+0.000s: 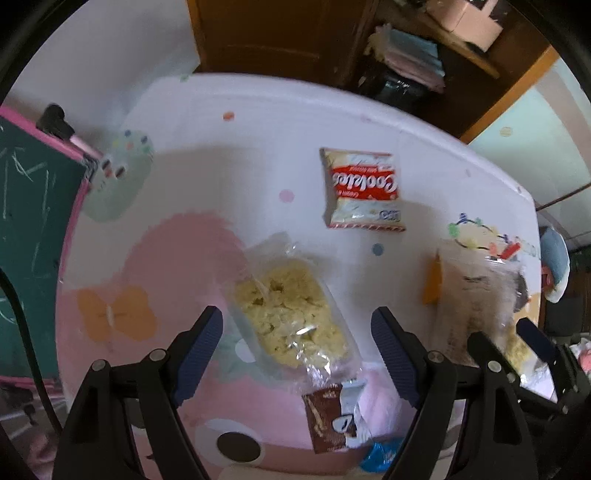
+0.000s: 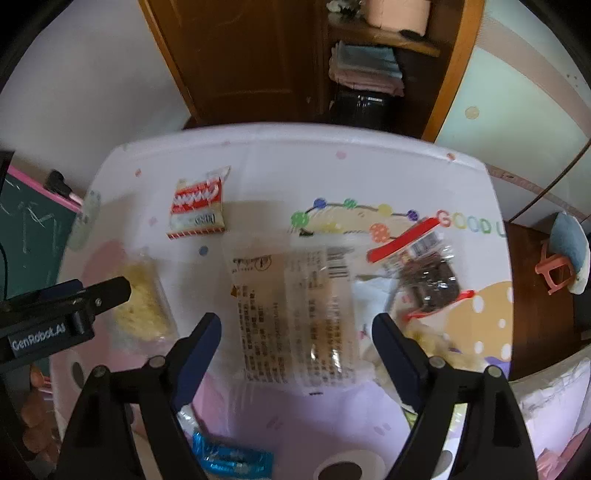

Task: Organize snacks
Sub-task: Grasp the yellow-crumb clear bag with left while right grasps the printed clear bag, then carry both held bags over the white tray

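Left wrist view: a table under a pastel cartoon-print cloth (image 1: pixel 258 122), with a wooden door (image 1: pixel 266 33) and shelves behind and a green chalkboard (image 1: pixel 33 199) at the left edge. The left gripper (image 1: pixel 297 328) points steeply down, jaws wide, nothing clamped; a clear bag of yellow snacks (image 1: pixel 291 306) lies on the cloth between the fingers. Beyond it lies a red-and-white packet (image 1: pixel 364 190) printed "Cookies".

Right wrist view: same cloth (image 2: pixel 280 162), lettered "GOOD". The right gripper (image 2: pixel 297 330) points down, jaws wide, empty, above a flat printed packet (image 2: pixel 295 314). A blue wrapper (image 2: pixel 231 459) lies near. The left gripper's body reads "GenRobot.AI".
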Tool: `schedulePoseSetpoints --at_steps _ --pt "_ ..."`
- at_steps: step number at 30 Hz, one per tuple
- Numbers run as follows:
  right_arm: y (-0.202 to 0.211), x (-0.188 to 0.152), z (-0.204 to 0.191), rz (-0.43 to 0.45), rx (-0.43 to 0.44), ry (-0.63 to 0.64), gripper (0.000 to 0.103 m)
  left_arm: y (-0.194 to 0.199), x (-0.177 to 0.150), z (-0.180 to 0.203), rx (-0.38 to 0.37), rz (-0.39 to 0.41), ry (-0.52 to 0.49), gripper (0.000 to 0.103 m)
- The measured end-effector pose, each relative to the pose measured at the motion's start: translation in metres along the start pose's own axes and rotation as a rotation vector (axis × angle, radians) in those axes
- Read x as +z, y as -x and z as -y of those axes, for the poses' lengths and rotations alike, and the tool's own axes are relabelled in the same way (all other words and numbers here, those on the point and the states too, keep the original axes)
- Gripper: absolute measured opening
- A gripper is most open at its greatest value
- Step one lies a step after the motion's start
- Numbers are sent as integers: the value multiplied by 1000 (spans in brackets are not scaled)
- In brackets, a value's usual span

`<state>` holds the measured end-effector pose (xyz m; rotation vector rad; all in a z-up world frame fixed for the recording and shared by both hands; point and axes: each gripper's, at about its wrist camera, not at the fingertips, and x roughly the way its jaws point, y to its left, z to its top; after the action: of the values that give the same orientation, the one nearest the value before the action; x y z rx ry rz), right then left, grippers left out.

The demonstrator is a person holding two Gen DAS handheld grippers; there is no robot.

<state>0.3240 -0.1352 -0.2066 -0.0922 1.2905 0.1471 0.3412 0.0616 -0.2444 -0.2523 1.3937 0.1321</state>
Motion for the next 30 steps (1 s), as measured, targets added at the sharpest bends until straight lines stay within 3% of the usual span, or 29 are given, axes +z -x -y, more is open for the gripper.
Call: schedulePoseSetpoints --at_steps 3,10,13,17,21,30 --pt "-15 -1 -7 -27 -18 9 85 -19 -1 3 39 -26 0 82" --pt "-28 -1 -21 -41 -100 58 87 -47 -7 2 52 -75 31 81" --pt "-34 -1 -21 -64 -122 55 87 -51 -10 1 33 -83 34 63" --pt "-34 -6 -19 -67 -114 33 75 -49 -16 2 33 -72 19 56" --pt "-24 -10 -17 -53 -104 13 64 -37 -24 5 72 -26 -17 53" --pt "18 -20 -11 21 -46 -24 60 34 -42 17 42 127 -79 53"
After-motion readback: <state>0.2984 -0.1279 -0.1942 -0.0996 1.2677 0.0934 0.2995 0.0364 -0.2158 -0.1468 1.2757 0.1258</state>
